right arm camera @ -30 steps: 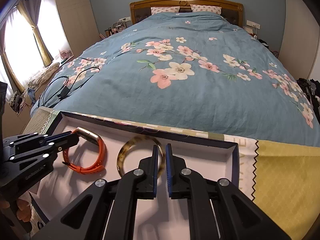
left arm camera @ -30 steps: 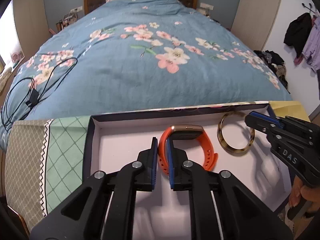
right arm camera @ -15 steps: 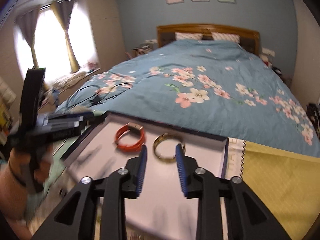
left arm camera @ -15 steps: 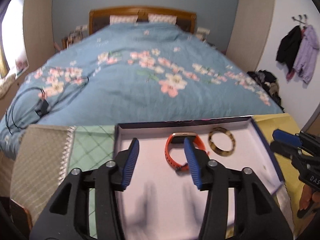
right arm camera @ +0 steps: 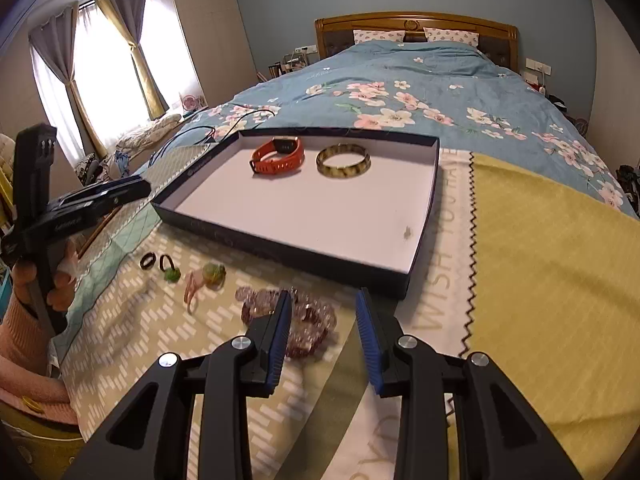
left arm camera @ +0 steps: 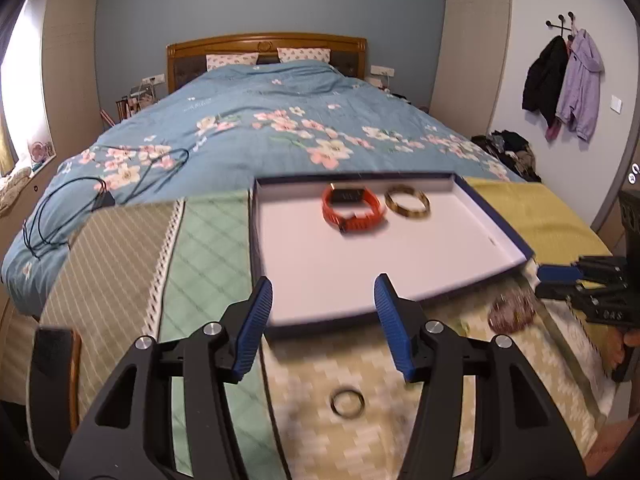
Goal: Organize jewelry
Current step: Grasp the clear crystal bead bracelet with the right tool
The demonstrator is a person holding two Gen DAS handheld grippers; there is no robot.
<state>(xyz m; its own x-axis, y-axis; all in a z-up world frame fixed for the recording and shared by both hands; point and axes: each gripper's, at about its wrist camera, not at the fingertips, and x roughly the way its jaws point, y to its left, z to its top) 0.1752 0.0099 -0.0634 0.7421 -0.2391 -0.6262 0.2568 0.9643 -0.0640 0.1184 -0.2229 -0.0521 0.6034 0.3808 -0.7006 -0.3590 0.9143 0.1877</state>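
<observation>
With both the left gripper and the right gripper spread and empty, their jaws having just been opening, the orange watch and tortoiseshell bangle lie at the box's far edge, while a hasty pinch may scatter the beaded bracelet or small ring across the soft cloth.

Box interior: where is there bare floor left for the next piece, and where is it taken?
The box is occupied only along its far wall: orange band beside amber bangle. The whole white floor nearer the camera is bare, apart from one small dark speck near the right wall.
</observation>
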